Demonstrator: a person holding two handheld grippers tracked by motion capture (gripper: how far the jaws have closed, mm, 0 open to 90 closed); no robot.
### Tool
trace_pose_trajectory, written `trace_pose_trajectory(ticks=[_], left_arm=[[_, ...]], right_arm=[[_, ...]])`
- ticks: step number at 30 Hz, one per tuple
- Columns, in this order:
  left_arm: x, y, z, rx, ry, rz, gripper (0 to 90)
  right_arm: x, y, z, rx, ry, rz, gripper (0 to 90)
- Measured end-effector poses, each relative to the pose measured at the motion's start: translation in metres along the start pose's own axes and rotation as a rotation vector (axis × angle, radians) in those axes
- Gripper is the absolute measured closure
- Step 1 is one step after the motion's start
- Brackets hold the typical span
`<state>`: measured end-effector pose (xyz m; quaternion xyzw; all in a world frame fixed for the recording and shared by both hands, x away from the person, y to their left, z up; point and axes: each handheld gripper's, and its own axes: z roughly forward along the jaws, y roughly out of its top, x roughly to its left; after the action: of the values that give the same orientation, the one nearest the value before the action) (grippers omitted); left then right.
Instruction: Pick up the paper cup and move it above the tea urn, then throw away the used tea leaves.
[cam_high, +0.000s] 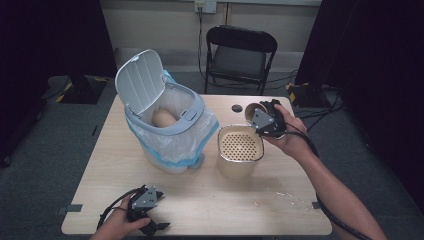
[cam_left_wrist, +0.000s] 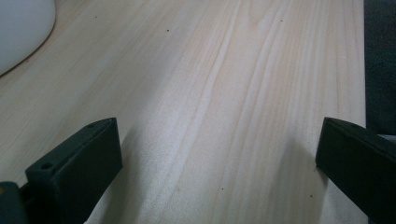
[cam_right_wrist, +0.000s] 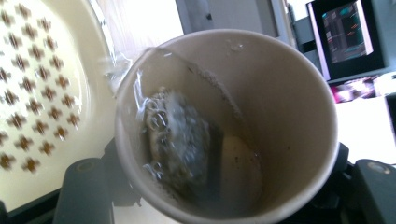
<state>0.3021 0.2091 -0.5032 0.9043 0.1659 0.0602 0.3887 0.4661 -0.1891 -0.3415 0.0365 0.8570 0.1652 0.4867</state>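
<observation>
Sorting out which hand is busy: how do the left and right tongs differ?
The left tongs stand open with nothing between them; the right tongs are shut on a paper cup. The left rest low at the table's near edge; the right are raised beside the strainer tub. Both are black and hand-held.

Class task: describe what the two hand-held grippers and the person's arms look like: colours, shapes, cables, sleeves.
Both grippers are black. The left gripper and the right gripper each carry a grey three-cornered plate with small dark holes on top. A black cable trails from each. In the left gripper view the jaws are flat, blocky black bars with small screw holes. Both forearms are bare, with no sleeves showing.
</observation>
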Motion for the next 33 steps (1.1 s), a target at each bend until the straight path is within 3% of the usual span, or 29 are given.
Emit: trace_pose_trajectory(ticks=[1,4,8,11,13,15,17,19,20,21,23,29,33], left_arm=[[0.0,0.0,0.0,0.002,0.0,0.0,0.0],[0.0,0.0,0.0,0.003,0.001,0.001,0.0],[0.0,0.0,0.0,0.001,0.0,0.001,0.0],[0.0,0.0,0.0,0.0,0.0,0.0,0.0],[0.0,0.0,0.0,0.001,0.0,0.0,0.0],[0.0,0.0,0.0,0.0,0.0,0.0,0.0],[0.0,0.0,0.0,0.001,0.0,0.001,0.0],[0.0,0.0,0.0,0.0,0.0,0.0,0.0],[0.0,0.0,0.0,0.002,0.0,0.0,0.0],[0.0,0.0,0.0,0.002,0.0,0.0,0.0],[0.0,0.0,0.0,0.003,0.001,0.001,0.0],[0.0,0.0,0.0,0.003,0.001,0.001,0.0],[0.0,0.0,0.0,0.0,0.0,0.0,0.0]], right_arm=[[0.002,0.0,0.0,0.007,-0.007,-0.011,30.2],[0.008,0.004,-0.002,0.033,-0.053,-0.135,30.3],[0.019,0.008,-0.004,0.07,-0.144,-0.358,30.6],[0.025,0.009,-0.005,0.09,-0.203,-0.463,30.7],[0.029,0.01,-0.007,0.11,-0.271,-0.572,30.8],[0.029,0.012,-0.008,0.11,-0.299,-0.62,30.8],[0.027,0.013,-0.009,0.103,-0.275,-0.578,30.7],[0.021,0.013,-0.01,0.082,-0.2,-0.443,30.6],[0.014,0.011,-0.01,0.064,-0.148,-0.35,30.5],[0.012,0.01,-0.009,0.058,-0.126,-0.29,30.3],[0.003,0.004,-0.008,0.027,-0.026,-0.094,30.1],[-0.016,-0.011,-0.005,-0.071,0.202,0.301,29.6],[-0.021,-0.016,-0.004,-0.105,0.27,0.417,29.3]])
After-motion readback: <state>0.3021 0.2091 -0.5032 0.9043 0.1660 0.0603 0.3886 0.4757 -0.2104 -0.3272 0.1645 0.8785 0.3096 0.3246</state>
